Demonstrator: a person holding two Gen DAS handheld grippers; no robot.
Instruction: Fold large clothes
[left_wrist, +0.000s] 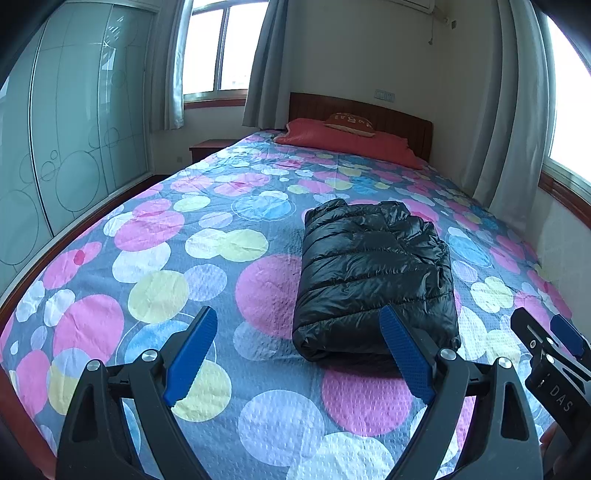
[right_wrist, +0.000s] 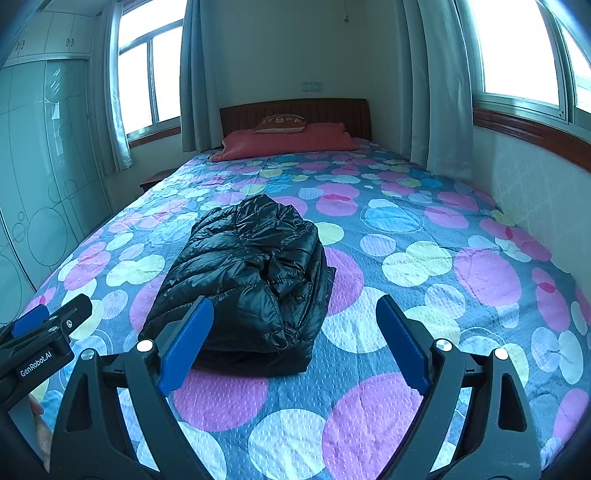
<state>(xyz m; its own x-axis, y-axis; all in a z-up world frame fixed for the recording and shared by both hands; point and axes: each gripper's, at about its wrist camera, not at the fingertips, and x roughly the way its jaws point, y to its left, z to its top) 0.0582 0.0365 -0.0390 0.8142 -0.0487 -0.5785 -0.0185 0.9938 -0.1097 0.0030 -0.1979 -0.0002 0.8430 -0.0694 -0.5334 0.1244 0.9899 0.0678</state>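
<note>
- Glossy black quilted puffer jacket (left_wrist: 373, 280) lies as a compact folded bundle on the bed's grey cover printed with pink, yellow and blue circles (left_wrist: 155, 258), near the foot end, well short of the red pillow (left_wrist: 347, 142).
- Left gripper (left_wrist: 299, 354): blue-padded fingers wide apart, nothing between them; it hovers just short of the bundle's near edge.
- Right gripper (right_wrist: 295, 347): fingers likewise spread and empty, on the bundle's right side.
- Judgement: the fold looks essentially finished; the remaining step is likely tidying or withdrawing.
- Method, if tidying: press the puffed top layers flat with the pads, square the loose right-hand edge, avoid pinching only the top layer, since slippery fabric would slide open.
- Risk: trapped air may spring the bundle apart.
</note>
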